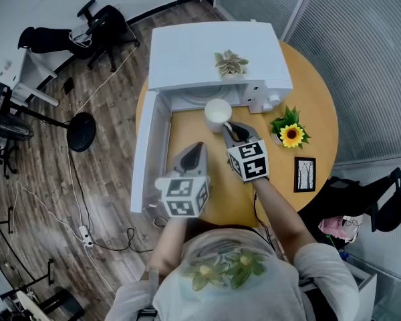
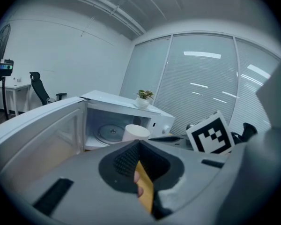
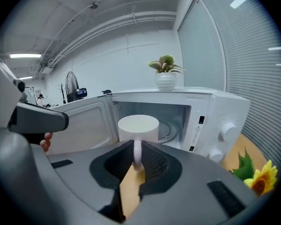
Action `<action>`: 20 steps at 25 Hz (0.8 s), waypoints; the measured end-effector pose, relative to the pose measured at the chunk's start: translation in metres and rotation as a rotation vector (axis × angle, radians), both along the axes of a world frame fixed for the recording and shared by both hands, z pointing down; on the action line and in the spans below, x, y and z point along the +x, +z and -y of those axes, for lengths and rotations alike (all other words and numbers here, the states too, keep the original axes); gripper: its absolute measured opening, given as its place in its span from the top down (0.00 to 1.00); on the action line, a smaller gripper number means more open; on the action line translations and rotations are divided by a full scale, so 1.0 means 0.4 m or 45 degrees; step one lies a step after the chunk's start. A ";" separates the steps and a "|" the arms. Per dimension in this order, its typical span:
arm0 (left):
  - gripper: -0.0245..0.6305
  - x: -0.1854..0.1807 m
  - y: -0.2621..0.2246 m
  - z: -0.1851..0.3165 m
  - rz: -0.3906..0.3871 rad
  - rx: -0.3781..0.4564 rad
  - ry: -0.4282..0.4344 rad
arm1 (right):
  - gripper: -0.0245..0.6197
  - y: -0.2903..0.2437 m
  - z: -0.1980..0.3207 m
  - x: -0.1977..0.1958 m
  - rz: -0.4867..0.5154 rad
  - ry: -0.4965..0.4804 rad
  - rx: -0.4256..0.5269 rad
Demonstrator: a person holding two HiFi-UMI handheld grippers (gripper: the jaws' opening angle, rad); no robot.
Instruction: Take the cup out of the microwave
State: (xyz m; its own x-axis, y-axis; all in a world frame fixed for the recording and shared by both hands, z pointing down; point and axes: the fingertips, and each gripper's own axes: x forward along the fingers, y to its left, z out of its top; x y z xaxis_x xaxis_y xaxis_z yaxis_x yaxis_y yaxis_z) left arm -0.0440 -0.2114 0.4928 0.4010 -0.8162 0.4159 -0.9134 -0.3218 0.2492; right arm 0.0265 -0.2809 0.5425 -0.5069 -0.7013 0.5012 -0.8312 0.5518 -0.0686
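Right gripper (image 3: 136,146) nearly closed, pinching white cup (image 3: 138,125) by its handle; cup sits just outside microwave (image 3: 210,111) mouth, over round table (image 1: 314,112) middle; left gripper (image 2: 133,146) closed, empty; hold cup level, pull clear of open door (image 1: 150,152), set down toward table's near edge.

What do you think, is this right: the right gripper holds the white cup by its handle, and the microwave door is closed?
Not quite. The door of the microwave is open, swung out to the left, as the head view shows. The rest holds: the right gripper holds the white cup by its handle.
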 end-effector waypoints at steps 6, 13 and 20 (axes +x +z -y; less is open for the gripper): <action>0.96 0.014 -0.001 -0.005 0.008 -0.003 0.016 | 0.87 -0.023 -0.038 0.016 0.025 0.004 0.009; 0.96 0.025 -0.003 -0.017 0.014 -0.008 0.030 | 0.87 -0.051 -0.083 0.025 0.042 0.000 0.021; 0.96 0.032 -0.011 -0.033 0.017 0.000 0.045 | 0.87 -0.076 -0.133 0.033 0.053 0.001 0.034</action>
